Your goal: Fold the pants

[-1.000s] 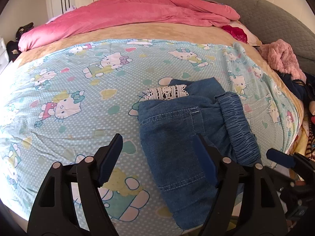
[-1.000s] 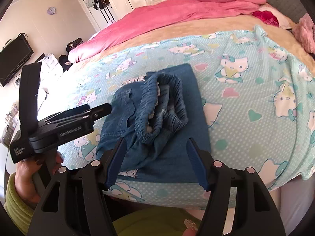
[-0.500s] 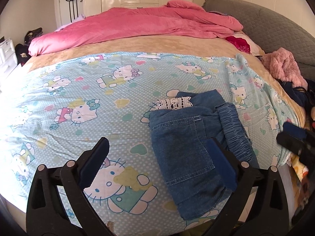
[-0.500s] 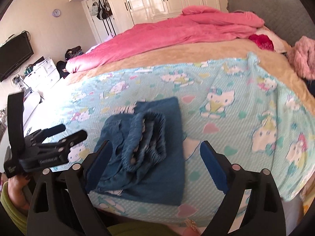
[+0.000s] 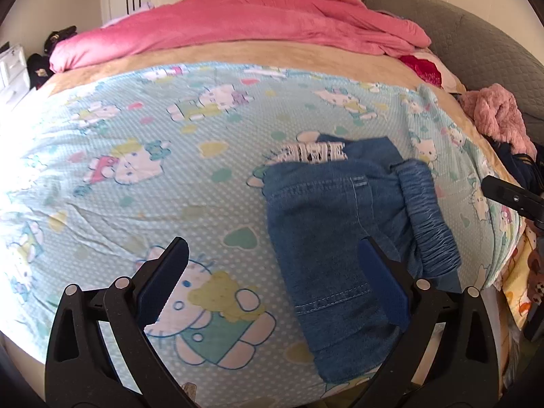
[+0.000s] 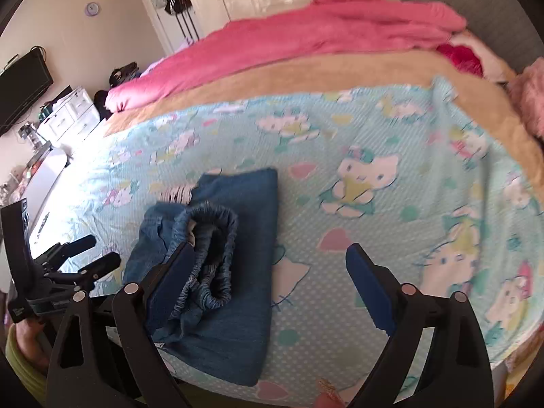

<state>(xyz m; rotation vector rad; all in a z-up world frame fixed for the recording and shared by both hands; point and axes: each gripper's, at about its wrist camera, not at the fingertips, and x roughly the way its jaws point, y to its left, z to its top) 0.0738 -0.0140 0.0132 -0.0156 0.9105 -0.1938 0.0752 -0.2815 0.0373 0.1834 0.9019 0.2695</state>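
We've got the pants lying folded in a small bundle on the cartoon-print sheet, close to the bed's near edge. The elastic waistband sits bunched on top, and a strip of white lace pokes out at the far side.

Both claws are spread wide w/ nothing clamped. Our left gripper hangs over the sheet, its right-hand finger over the denim but not pressing it. Our right gripper is over the bundle's right part, and its left-hand finger overlaps the waistband; we can't tell if it touches. Both sets of jaws have just been opening, nothing pinched between them.

Risks, as we judge it: the waistband is a loose hump, so it could spring open and undo the fold. The bundle is near the edge, so a careless nudge from either finger might drag it off. The lace could stay sticking out, i.e. an untidy finish.
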